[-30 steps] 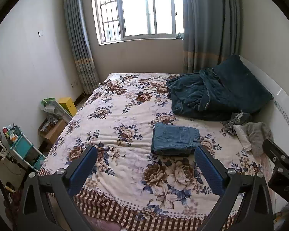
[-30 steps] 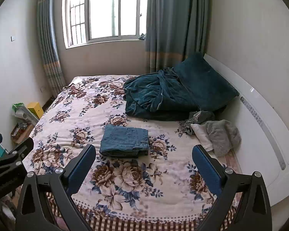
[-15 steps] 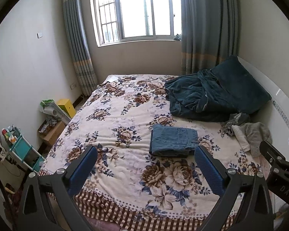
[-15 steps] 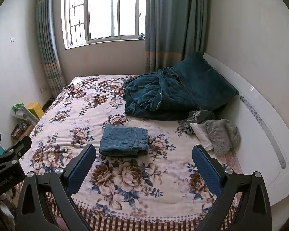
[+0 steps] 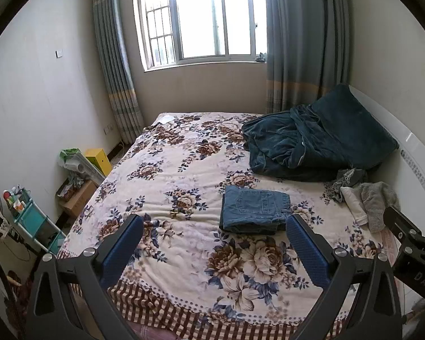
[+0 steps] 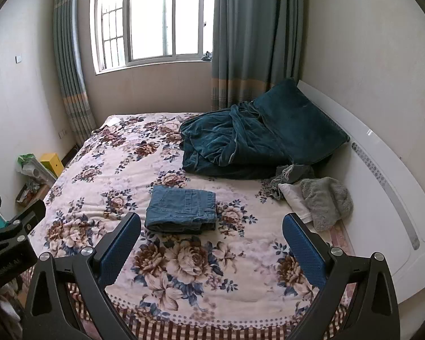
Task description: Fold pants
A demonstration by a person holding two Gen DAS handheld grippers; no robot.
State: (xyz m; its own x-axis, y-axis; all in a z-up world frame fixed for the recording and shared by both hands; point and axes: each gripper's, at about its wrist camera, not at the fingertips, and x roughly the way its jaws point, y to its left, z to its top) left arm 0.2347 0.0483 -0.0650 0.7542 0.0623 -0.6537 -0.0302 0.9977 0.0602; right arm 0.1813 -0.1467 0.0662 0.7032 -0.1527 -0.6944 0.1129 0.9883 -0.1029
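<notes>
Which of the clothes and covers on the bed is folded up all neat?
The blue jeans, a flat folded stack mid-bed. The teal blanket is rumpled and the grey fuzzy garment lies heaped.

Pants (image 5: 255,208): blue denim, folded into 1 compact rectangular stack of several layers, lying flat on the flowered bedspread (image 5: 184,170). Top layer shows a back pocket and stitched seams; the layered fold edges face the foot of the bed. The stack sits right of the bed's middle, near a rumpled dark teal blanket (image 5: 297,144) but apart from it. Nothing touches it.
</notes>
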